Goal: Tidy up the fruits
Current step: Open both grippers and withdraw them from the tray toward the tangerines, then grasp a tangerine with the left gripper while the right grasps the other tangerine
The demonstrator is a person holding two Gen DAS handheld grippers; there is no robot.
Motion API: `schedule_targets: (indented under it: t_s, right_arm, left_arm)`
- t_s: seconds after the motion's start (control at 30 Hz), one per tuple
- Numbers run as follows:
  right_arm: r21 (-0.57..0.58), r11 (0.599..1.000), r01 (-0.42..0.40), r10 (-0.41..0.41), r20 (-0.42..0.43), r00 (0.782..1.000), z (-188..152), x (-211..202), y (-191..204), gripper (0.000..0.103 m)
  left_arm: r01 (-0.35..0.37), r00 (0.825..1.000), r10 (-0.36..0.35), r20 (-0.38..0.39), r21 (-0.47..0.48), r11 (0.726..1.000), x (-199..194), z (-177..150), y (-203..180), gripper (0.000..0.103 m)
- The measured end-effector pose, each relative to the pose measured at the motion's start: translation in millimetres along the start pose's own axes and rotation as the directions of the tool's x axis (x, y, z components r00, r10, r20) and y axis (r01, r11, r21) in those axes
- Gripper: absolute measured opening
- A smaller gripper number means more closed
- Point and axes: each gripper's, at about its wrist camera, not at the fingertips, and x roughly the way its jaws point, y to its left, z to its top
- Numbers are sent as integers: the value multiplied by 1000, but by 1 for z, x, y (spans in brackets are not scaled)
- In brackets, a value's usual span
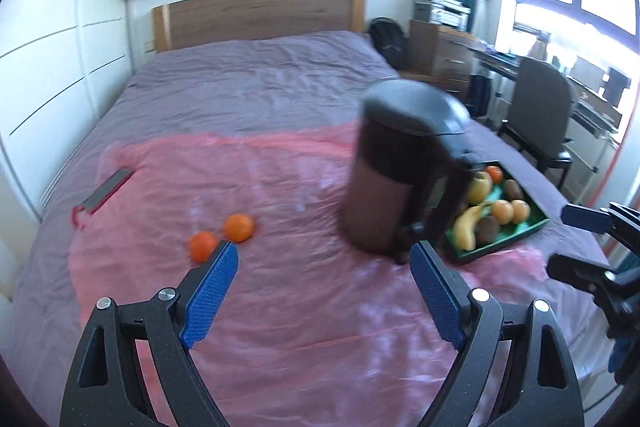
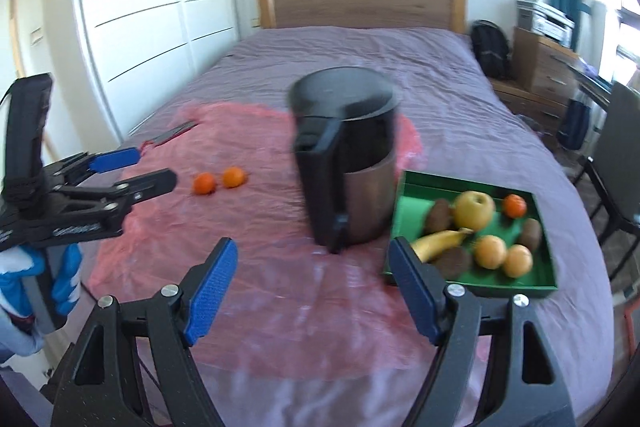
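Bed (image 2: 360, 59), purple cover, pink plastic sheet (image 2: 280, 307) spread under both tools. Dark kettle-like jug (image 2: 344, 167), upright, ahead of right tool (image 2: 312, 283), jaws wide apart, empty. Green tray (image 2: 472, 287) just right of jug, beside right tool's right finger: banana (image 2: 438, 241), apple (image 2: 474, 209), kiwis, oranges inside. Left tool (image 1: 324, 287), jaws wide apart, empty. Two loose oranges (image 1: 222, 235) touching each other, just ahead of its left fingertip.
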Motion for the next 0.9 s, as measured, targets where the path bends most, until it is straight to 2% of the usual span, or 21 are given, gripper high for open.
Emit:
schedule_targets:
  t_s: [0.2, 0.3, 0.43, 0.63, 0.9]
  right_arm:
    - [-82, 991, -103, 100, -37, 994, 7, 53, 64, 103]
    - [-121, 985, -122, 117, -50, 992, 14, 85, 94, 103]
    - [-144, 982, -121, 112, -69, 991, 27, 129, 118, 103]
    - [-140, 981, -137, 123, -102, 987, 39, 182, 131, 103]
    - [-144, 981, -129, 109, -140, 984, 50, 237, 136, 103]
  left_arm:
    - [-105, 994, 102, -31, -79, 991, 25, -22, 65, 84]
    - [-151, 987, 143, -67, -134, 979, 43, -34, 101, 84]
    - [-187, 980, 171, -106, -168, 968, 66, -44, 131, 84]
    - [-188, 977, 164, -138, -179, 966, 95, -50, 153, 84]
    - [-170, 974, 145, -172, -137, 976, 146, -47, 163, 84]
